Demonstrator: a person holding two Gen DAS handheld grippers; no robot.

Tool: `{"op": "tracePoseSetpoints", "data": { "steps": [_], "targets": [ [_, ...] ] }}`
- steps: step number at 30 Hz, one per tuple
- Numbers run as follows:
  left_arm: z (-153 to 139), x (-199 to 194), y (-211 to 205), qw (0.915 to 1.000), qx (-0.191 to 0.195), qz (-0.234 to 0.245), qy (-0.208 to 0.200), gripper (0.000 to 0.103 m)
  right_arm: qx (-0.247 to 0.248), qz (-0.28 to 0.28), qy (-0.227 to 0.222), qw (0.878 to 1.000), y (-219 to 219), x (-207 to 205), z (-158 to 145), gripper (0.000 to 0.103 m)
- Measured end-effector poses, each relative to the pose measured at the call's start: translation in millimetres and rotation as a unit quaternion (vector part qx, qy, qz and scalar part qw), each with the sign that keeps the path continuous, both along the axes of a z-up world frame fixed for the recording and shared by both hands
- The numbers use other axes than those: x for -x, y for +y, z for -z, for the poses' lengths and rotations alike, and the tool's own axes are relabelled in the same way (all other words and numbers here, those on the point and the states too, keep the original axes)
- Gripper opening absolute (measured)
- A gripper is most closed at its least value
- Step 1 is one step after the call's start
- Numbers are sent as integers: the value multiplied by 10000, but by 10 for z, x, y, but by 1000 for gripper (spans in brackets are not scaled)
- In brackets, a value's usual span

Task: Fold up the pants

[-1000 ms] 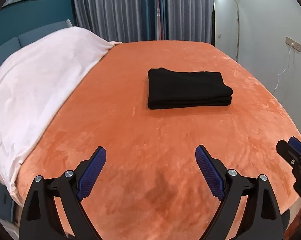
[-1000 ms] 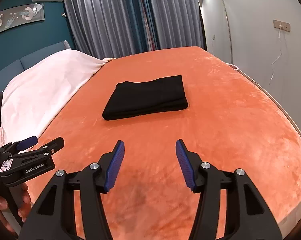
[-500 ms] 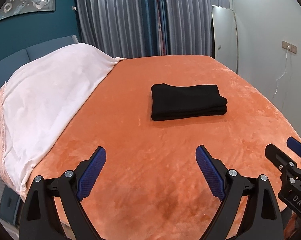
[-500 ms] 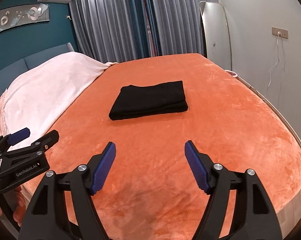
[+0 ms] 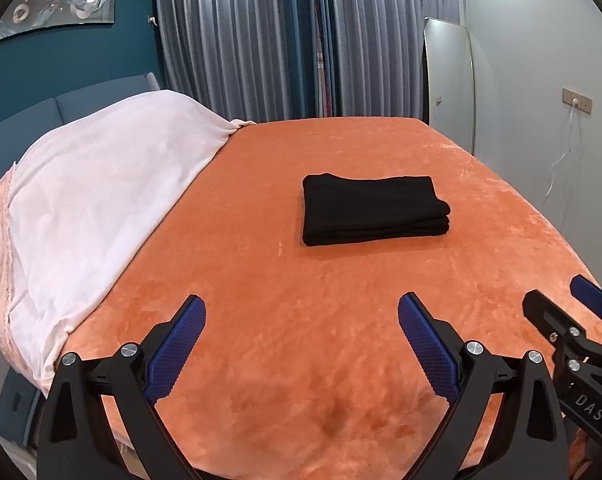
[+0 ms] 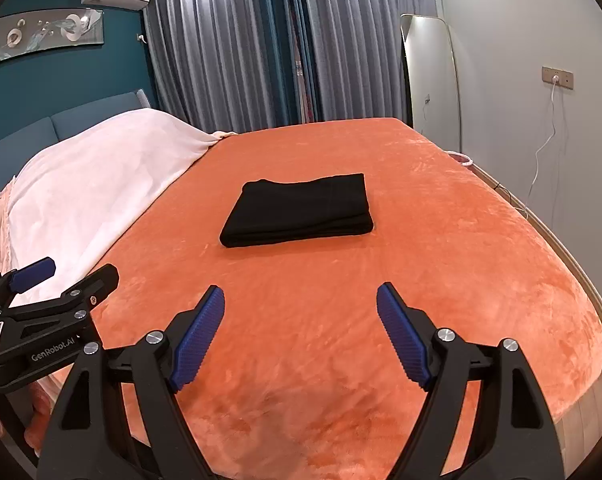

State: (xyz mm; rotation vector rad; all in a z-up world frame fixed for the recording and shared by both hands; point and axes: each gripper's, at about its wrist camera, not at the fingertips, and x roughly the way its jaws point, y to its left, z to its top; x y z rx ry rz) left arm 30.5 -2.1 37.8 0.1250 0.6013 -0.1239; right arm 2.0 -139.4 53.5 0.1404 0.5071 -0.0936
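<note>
From my remote station, the folded pants (image 5: 371, 210) read plain black against an orange plush bedspread (image 5: 341, 320). A pale pink-white blanket (image 5: 97, 200) covered the pillow end. My left gripper (image 5: 301, 336) and right gripper (image 6: 300, 330) were black with blue cross-hatched pads (image 5: 177, 346). The curtains (image 6: 261, 48) were grey-blue, the headboard wall (image 6: 53, 76) teal, the side wall (image 6: 541, 32) light grey.
</note>
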Motion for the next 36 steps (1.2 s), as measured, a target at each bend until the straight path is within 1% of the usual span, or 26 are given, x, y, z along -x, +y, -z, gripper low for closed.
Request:
{"op": "tracePoseSetpoints", "data": {
  "steps": [5,14,31,36],
  "targets": [
    [-12,45,8,10000,-10,2,-63,95,-19,-9,7,10000,24,27,4,77],
    [-5,47,9,10000,-7,0,-30,95,18,-6,40,10000,49,54,4,77],
    [24,115,19,9999,37,52,-84,96,26,-13,27,10000,89,94,1,77],
    [21,113,39,9998,176,124,-42,96,29,-3,13,10000,88,112,2,78]
  ]
}}
